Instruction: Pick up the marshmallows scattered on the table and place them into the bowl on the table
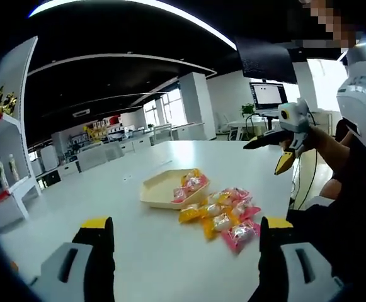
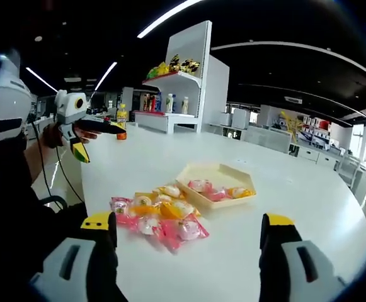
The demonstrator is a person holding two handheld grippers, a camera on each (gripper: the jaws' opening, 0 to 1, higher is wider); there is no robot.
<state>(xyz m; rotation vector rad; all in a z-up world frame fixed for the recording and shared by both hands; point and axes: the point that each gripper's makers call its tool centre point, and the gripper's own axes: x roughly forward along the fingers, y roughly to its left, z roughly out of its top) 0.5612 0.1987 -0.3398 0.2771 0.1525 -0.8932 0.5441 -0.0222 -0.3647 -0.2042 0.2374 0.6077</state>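
In the left gripper view, the left gripper [image 1: 186,251] is held with its yellow-tipped black jaws spread wide and nothing between them, raised above the white surface [image 1: 138,251]. Ahead of the jaws and slightly toward the right jaw lies a heap of pink and yellow wrapped marshmallows [image 1: 223,217], clustered together with several touching. Just beyond the heap, almost touching it, rests the shallow cream hexagonal bowl [image 1: 160,189], in which a few wrapped pieces already lie.

The right gripper [image 2: 189,251] is likewise seen in its own view with jaws parted and empty, poised over the same surface [image 2: 233,270]. The heap of marshmallows [image 2: 160,217] lies between and just ahead of its jaws, nearer the left one, and the bowl [image 2: 217,171] sits just behind it with a few pink and yellow pieces [image 2: 217,190] inside.

Each gripper is also seen from the other's view, held up well clear of the surface: the right gripper [image 1: 288,141] at the right of the left gripper view, the left gripper [image 2: 85,135] at the left of the right gripper view. Both appear parted there as well.

The task is judged to be at an early stage: only a few marshmallows are in the bowl, most are left on the surface, and none is gripped at present. Farther back, a white shelf unit with bottles and toys [image 2: 176,82] is seen.
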